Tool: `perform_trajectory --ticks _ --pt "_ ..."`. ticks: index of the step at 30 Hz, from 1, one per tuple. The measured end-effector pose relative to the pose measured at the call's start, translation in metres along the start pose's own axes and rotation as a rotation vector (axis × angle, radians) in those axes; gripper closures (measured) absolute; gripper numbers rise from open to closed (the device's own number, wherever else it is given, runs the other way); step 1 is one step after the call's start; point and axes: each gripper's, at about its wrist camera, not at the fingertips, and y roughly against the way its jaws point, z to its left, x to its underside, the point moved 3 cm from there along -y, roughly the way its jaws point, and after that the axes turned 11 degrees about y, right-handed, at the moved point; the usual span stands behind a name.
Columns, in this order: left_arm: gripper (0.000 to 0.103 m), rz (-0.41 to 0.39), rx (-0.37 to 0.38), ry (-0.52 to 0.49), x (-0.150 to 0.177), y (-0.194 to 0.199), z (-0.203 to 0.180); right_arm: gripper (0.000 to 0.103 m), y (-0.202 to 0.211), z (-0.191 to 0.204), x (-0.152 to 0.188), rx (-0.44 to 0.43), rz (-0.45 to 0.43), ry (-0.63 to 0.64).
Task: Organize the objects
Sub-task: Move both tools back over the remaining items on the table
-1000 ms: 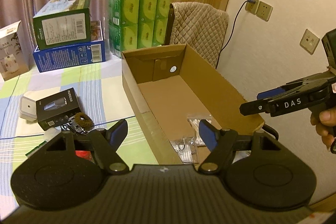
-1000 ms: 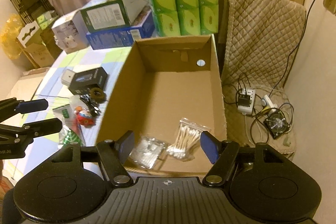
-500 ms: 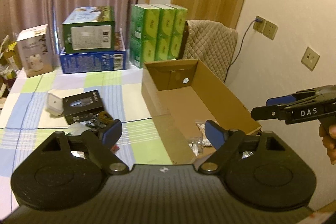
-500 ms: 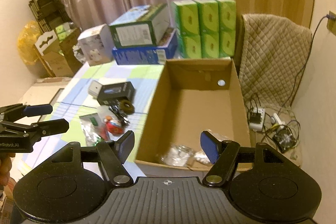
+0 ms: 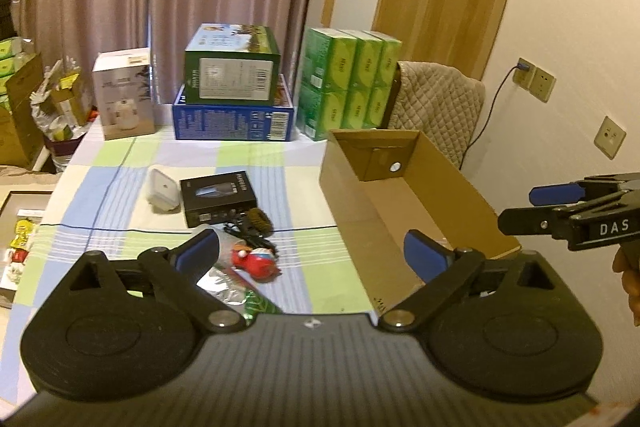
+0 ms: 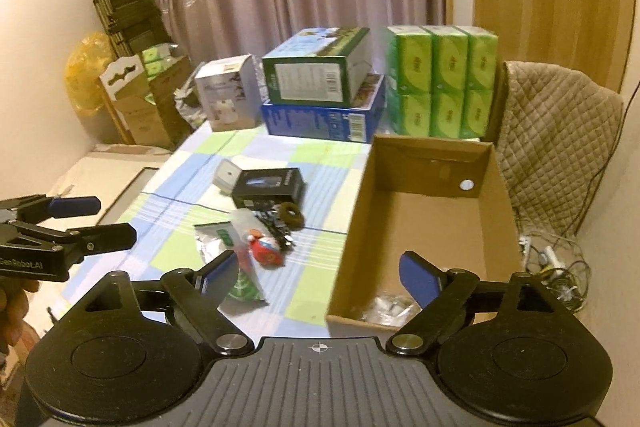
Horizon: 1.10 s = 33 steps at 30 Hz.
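Note:
An open cardboard box [image 5: 348, 211] [image 6: 356, 247] stands on the right of the checked table [image 5: 280, 155]. Clear packets [image 6: 390, 307] lie at its near end. Left of it lie a black box [image 5: 218, 197] [image 6: 268, 187], a white case [image 5: 162, 187], a brown hair tie [image 5: 258, 221], a red toy [image 5: 260, 261] [image 6: 266, 250] and a green foil packet [image 6: 236, 267]. My left gripper [image 5: 312, 249] [image 6: 112, 221] hangs over the table's near edge, its jaws opening with nothing between them. My right gripper [image 6: 318, 269] [image 5: 520, 209] hovers at the box's near end, its empty jaws opening too.
At the back of the table stand a green carton on a blue one [image 5: 232, 75], stacked green tissue packs [image 5: 348, 83] and a white box [image 5: 124, 95]. A quilted chair [image 5: 436, 107] is behind the cardboard box. Cables [image 6: 552, 267] lie on the floor at right; cartons and bags crowd the left.
Both grippers have drawn back and risen from the cardboard box, so the table and box look farther off. Both pairs of jaws stand wider. The packets in the box are now mostly hidden.

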Motion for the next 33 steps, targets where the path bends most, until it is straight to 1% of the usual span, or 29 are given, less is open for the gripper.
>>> perform_trajectory --ticks 13,20,27,30,33 --pt "0.001 -0.023 -0.083 0.028 0.004 0.028 0.037 0.018 -0.012 0.03 0.008 -0.053 -0.04 0.029" --pt "0.001 -0.024 -0.123 0.057 0.008 0.03 0.063 0.018 -0.033 0.048 0.018 -0.069 -0.054 0.033" --pt "0.001 0.008 -0.164 0.088 0.022 0.014 0.098 0.018 -0.071 0.07 0.035 -0.08 -0.055 0.044" --pt "0.001 0.017 -0.176 0.11 0.03 0.003 0.113 0.018 -0.088 0.078 0.042 -0.073 -0.053 0.06" --pt "0.001 0.037 -0.178 0.144 0.038 -0.009 0.129 0.018 -0.109 0.083 0.047 -0.077 -0.039 0.046"
